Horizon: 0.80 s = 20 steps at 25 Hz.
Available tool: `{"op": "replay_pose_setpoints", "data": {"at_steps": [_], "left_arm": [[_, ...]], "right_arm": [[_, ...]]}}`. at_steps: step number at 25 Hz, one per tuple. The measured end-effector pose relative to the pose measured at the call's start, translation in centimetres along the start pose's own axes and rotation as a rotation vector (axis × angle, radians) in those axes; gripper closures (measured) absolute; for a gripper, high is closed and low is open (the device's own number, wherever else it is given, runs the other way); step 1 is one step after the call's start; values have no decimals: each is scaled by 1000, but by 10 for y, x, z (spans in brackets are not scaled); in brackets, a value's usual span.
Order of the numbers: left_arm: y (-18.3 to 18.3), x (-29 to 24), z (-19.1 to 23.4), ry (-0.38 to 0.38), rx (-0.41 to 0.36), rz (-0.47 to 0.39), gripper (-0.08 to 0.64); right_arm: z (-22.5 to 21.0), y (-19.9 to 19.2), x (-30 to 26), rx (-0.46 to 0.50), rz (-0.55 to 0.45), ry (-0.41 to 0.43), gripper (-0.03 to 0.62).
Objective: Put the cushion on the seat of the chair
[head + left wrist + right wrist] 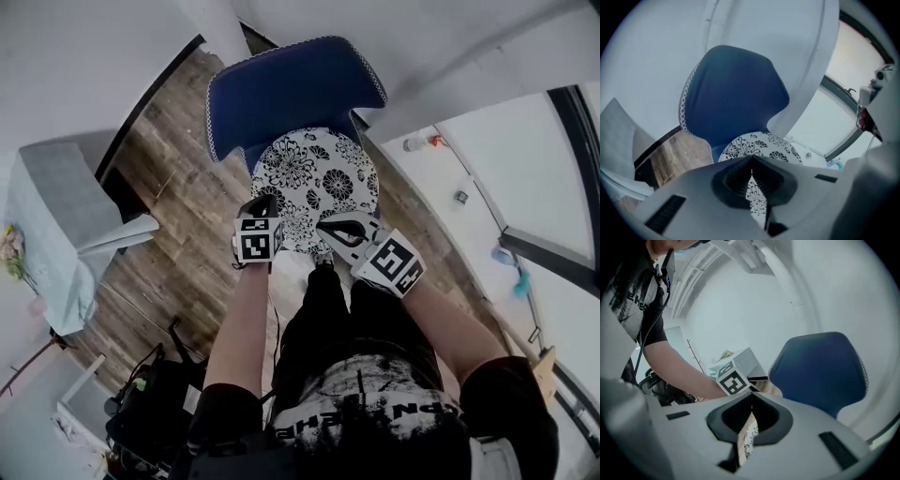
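A round white cushion (314, 183) with black flower print hangs over the seat of a blue chair (291, 89) and hides the seat. My left gripper (261, 208) is shut on the cushion's near left edge. My right gripper (330, 230) is shut on its near right edge. In the left gripper view the cushion (761, 146) spreads beyond the closed jaws (751, 161), with the chair's blue back (731, 89) behind. In the right gripper view a fold of cushion (749, 437) is pinched in the jaws (751, 401), beside the chair (820, 371) and the left gripper's marker cube (732, 380).
A grey upholstered seat (56, 216) stands at the left on the wooden floor (187, 225). A white table (506, 159) with small items runs along the right. A black bag (155, 403) lies at the lower left. The person's legs are right below the grippers.
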State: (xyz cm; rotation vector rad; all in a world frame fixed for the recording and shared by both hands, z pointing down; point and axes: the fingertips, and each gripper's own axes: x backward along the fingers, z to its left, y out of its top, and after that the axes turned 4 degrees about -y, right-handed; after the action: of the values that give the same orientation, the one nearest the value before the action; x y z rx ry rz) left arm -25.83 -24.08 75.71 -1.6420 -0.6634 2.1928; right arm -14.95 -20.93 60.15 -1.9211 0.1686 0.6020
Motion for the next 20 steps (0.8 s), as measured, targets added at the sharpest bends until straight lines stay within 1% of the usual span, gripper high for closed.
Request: {"op": "replay_pose_setpoints", "data": {"at_steps": [3, 5, 7, 11, 17, 20], "left_arm": [[29, 26, -22, -23, -81, -50, 545], [51, 41, -37, -48, -111, -93, 545], [75, 59, -49, -71, -130, -145, 545], [117, 100, -70, -110, -152, -245, 545], [157, 152, -103, -172, -193, -360, 545], [170, 178, -121, -209, -214, -418, 545]], "right_arm": [[-5, 17, 11, 17, -9, -43, 574], [-8, 22, 17, 17, -27, -48, 574], [-11, 30, 21, 25, -45, -58, 574], [-12, 60, 30, 42, -107, -90, 575], [-13, 108, 63, 69, -221, -124, 575], [-12, 120, 78, 98, -238, -153, 575]]}}
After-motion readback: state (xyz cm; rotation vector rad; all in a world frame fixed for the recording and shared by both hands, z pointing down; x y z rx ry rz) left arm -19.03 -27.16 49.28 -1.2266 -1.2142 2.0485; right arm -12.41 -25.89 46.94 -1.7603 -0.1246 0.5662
